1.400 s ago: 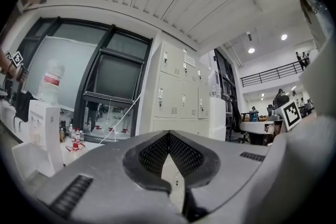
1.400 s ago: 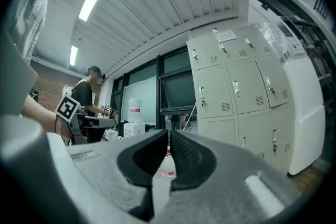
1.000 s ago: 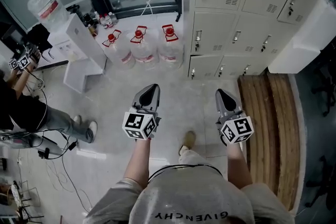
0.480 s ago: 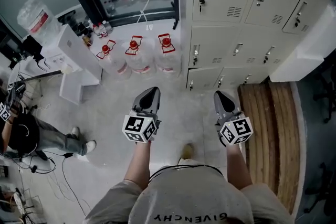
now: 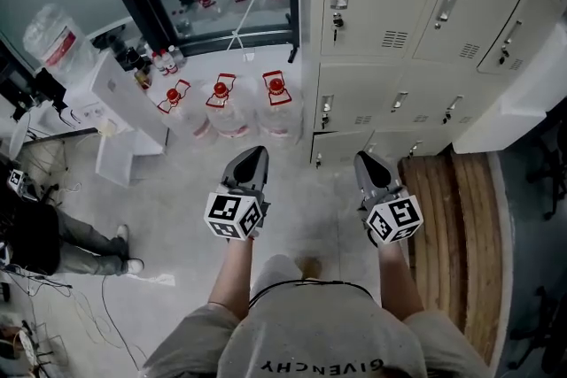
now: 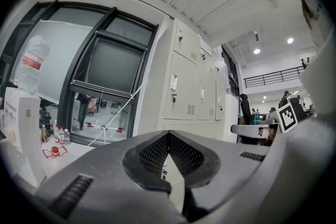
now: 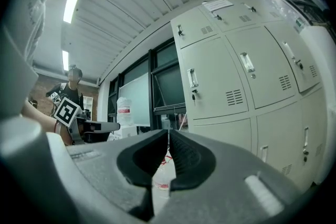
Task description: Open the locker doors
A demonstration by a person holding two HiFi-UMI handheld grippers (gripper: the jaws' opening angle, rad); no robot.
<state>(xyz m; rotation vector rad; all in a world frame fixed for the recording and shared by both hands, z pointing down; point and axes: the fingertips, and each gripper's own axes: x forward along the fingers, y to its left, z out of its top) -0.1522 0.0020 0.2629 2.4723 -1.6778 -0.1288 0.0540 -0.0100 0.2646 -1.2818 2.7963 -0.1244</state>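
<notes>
The lockers point(image 5: 399, 31) ahead of the right tool point(image 5: 364, 158) are cut off at the top and right edges. A person point(image 5: 35, 233) left of the left tool point(image 5: 257, 152) is cropped by the edge.

Bright and even indoors in the head view, with soft, faint shadows on the pale floor point(image 5: 177, 217) and reflections across the glass panel point(image 5: 230, 0). Bows the straight edges of the lockers point(image 5: 381, 4) toward the borders. In both gripper views, black fisheye corners, a soft near foreground, blown-out ceiling lamps point(image 6: 256, 51) and a glaring light strip point(image 7: 69, 7).
</notes>
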